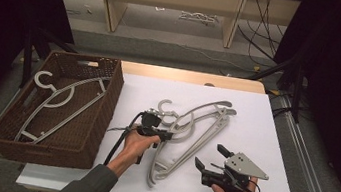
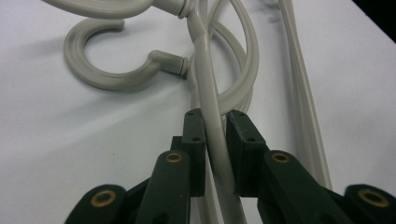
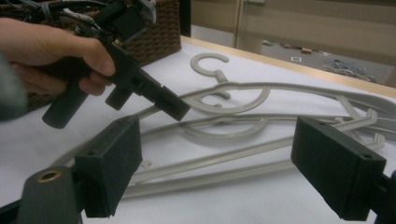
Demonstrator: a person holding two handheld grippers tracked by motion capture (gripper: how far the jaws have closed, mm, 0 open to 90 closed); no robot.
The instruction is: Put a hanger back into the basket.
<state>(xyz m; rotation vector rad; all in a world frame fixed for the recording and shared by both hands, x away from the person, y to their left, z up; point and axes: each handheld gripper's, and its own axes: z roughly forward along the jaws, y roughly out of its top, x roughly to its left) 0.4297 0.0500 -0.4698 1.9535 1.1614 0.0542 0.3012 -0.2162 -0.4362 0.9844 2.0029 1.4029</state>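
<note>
Left gripper (image 2: 215,140) clamps hanger (image 2: 212,107) (jaws pressing arm); right gripper (image 3: 219,168) agape.

The wicker basket (image 1: 100,116) walls off the table's (image 1: 265,124) left edge; tangled hangers (image 1: 194,129) clutter the middle; the right edge offers open passage

The basket (image 1: 88,130) stands left of the hangers (image 1: 194,129) on the table (image 1: 266,190); one hanger (image 1: 56,102) lies in the basket.
</note>
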